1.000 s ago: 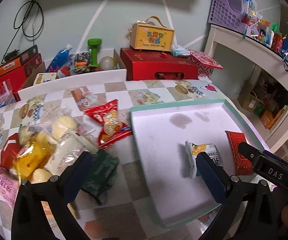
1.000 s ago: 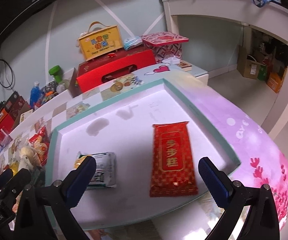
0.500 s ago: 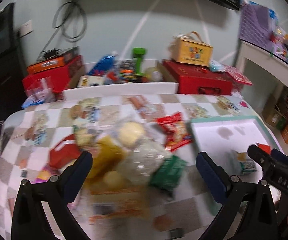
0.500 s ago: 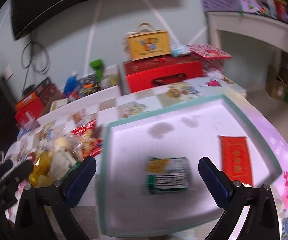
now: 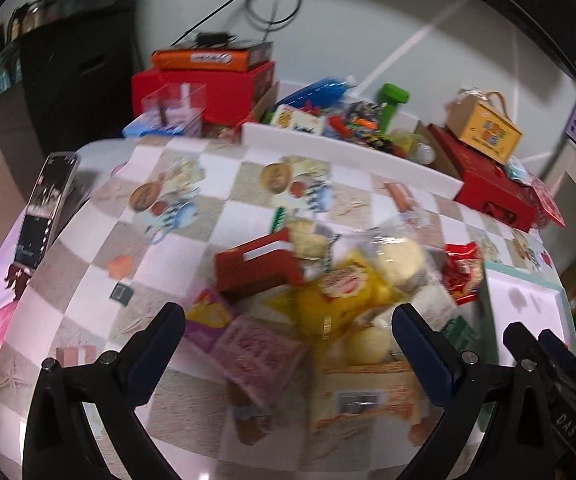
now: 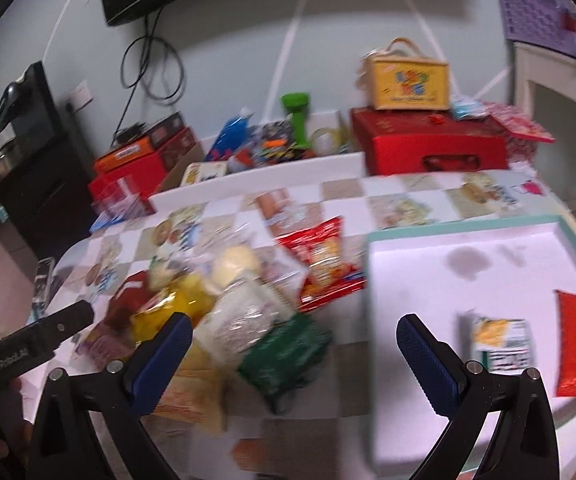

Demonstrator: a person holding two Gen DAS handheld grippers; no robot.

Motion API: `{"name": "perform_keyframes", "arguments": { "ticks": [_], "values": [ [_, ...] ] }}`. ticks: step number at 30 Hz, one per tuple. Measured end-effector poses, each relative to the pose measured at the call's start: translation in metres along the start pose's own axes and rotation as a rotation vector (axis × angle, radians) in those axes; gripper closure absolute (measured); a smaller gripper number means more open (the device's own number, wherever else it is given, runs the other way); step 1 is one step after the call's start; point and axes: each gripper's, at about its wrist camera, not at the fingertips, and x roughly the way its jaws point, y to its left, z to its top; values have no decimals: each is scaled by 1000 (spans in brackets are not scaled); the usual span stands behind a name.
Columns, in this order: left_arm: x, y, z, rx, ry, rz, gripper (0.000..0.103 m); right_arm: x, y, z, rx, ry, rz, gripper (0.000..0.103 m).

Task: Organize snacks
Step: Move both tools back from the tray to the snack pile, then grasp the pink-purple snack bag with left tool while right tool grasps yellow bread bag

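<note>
My left tool (image 5: 288,336) sits at the bottom of its frame with its blue-padded fingers (image 5: 420,344) spread wide and nothing between them. My right tool (image 6: 294,346) is likewise wide open and empty at the bottom of its view.

Just past the left tool's fingers, at lower centre of that frame, lies the snack pile (image 5: 328,304) on the checkered desk (image 5: 216,220): a pink packet (image 5: 256,356) nearest, a yellow bag (image 5: 340,304) behind it, a dark red packet (image 5: 256,268) at centre, pale round buns in clear wrap (image 5: 400,256) to its right, all blurred.

In the right view a green packet (image 6: 288,352) lies between the fingers, with a clear bag of white pieces (image 6: 244,316) to its left. A red chip bag (image 6: 324,264) lies beyond them, just beside the tray's left rim. The teal-rimmed tray (image 6: 460,230) fills the right of the frame; in it, a white and yellow packet (image 6: 502,338) lies at lower right and a long red packet (image 6: 574,344) near the right edge, apart from each other.

A phone (image 5: 44,208) lies at the desk's left edge. At the top of the right view, behind the desk, stand a red box (image 6: 432,144) with a yellow carry box (image 6: 410,82) on it.
</note>
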Motion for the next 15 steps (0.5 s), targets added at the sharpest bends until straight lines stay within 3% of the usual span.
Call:
{"name": "perform_keyframes", "arguments": {
  "ticks": [15],
  "values": [
    [52, 46, -11, -141, 142, -3, 0, 44, 65, -30, -102, 184, 56, 0]
  ]
}}
